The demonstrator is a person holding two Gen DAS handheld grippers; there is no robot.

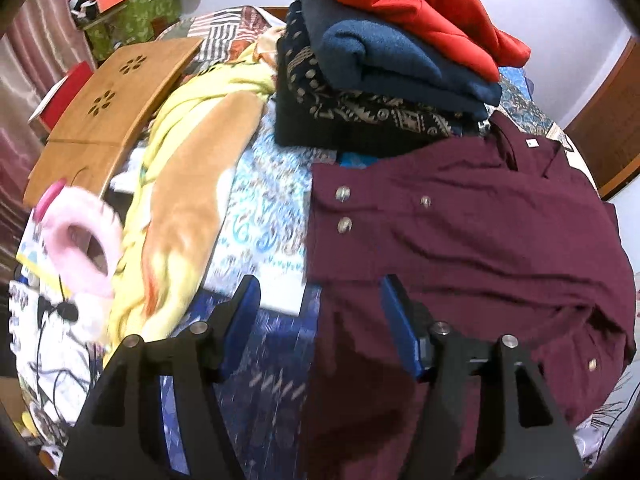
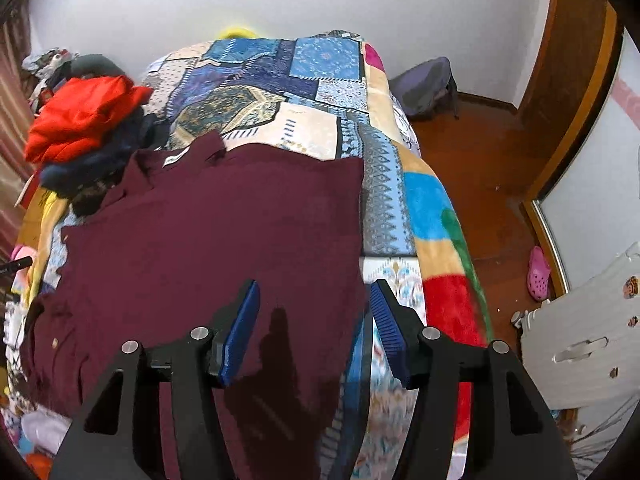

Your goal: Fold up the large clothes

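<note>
Three folded garments, a red one [image 1: 416,4] on a navy one [image 1: 400,60] on a dark patterned one [image 1: 360,116], sit stacked ahead of the left gripper [image 1: 316,312], so part of the pile looks done. One maroon button-up shirt [image 1: 460,232] is in hand now: it lies flat on the patchwork bedspread [image 2: 280,92] just below and ahead of both grippers, collar at the far end. Its side toward the left gripper seems turned in, with a buttoned cuff lying on the body, and its edge under the right gripper [image 2: 314,316] runs straight. I judge the side folds made and the lengthwise folds, then the stacking, left to do.

Both grippers point steeply down at the shirt. The left one hangs over the shirt's left edge, jaws spread, nothing between the blue pads. The right one hangs over the right edge, jaws likewise spread and empty, clear of the cloth.
</note>
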